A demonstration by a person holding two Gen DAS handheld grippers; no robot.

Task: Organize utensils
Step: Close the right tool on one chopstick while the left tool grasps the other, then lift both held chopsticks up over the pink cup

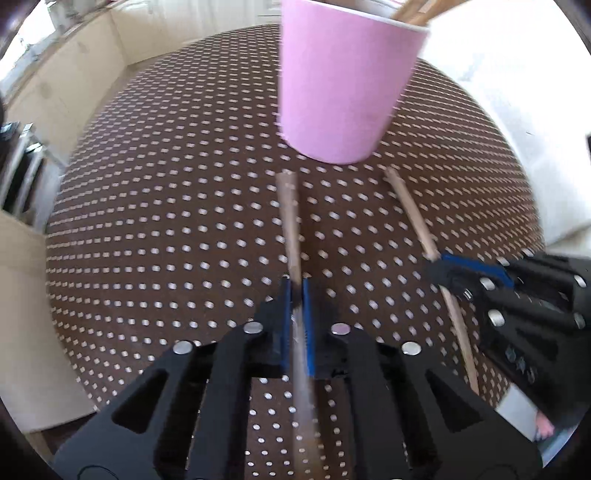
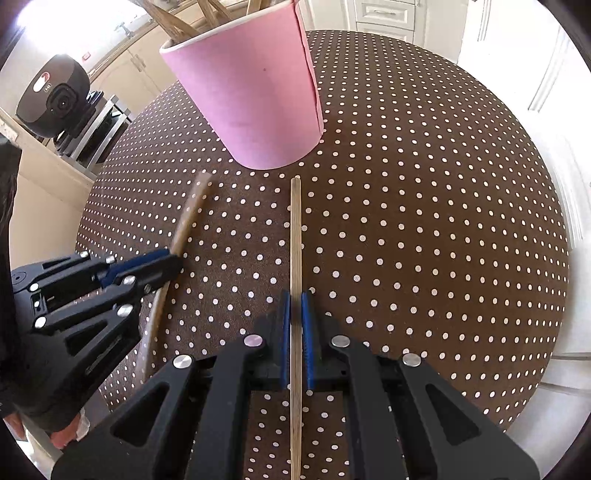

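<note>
My left gripper (image 1: 296, 286) is clamped tight, blue pads (image 1: 284, 314) pinching a wooden stick (image 1: 290, 225) that runs straight out ahead of the fingers, its far tip pointing at the base of the pink cup (image 1: 340, 81). That stick is blurred in the left wrist view, so its fine detail is lost on me, but the grip on it is plain: pads closed on it from both sides, barely a sliver of gap. From the right wrist camera the same gripper (image 2: 173, 264) shows at the left edge, and the stick (image 2: 188, 218) pokes out past its tips toward the cup.

Moving across to the middle, there's the pink cup (image 2: 258, 96), standing on the brown polka-dot tablecloth (image 2: 424, 240), with more wooden sticks (image 2: 173, 22) bristling out of its mouth. A seam runs down its right side in the right wrist view.

Over to my right gripper (image 2: 295, 306): also closed down, blue pads (image 2: 306, 332) squeezing a second wooden stick (image 2: 295, 236), sharp and straight, its end stopping just short of the cup's base. In the left wrist view that gripper (image 1: 439, 267) comes in from the right edge, holding its stick (image 1: 410, 210) at a slant above the cloth.

Both sticks are outside the cup, tips near its foot. Pale cabinets (image 2: 376, 14) sit behind the table, and a dark round appliance (image 2: 55, 96) stands off to the far left.
</note>
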